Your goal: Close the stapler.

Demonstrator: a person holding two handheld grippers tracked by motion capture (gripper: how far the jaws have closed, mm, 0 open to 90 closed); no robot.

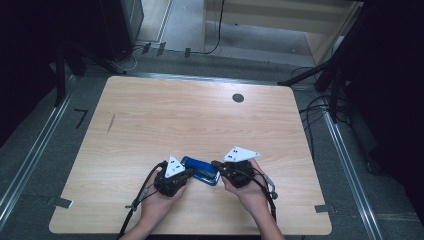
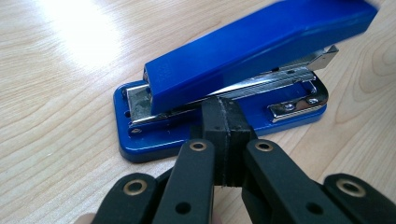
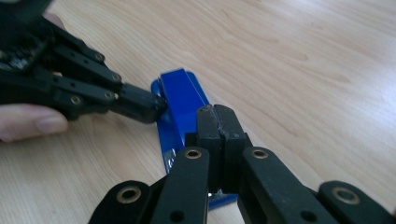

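A blue stapler [image 1: 200,169] lies on the wooden table [image 1: 200,115] near its front edge, between both grippers. My left gripper [image 1: 189,173] is shut with nothing between its jaws. In the left gripper view its closed tip [image 2: 223,108] touches the stapler's [image 2: 252,46] side, at the gap between the blue top arm and the metal magazine. My right gripper [image 1: 216,165] is also shut and empty. In the right gripper view its tip [image 3: 217,114] sits over the near end of the stapler [image 3: 180,95], whose other side meets the left gripper [image 3: 144,105].
A small round dark grommet [image 1: 238,98] is set into the table near its far edge. Cables trail from both grippers towards the front edge. Beyond the table are floor rails, dark stands and more cables.
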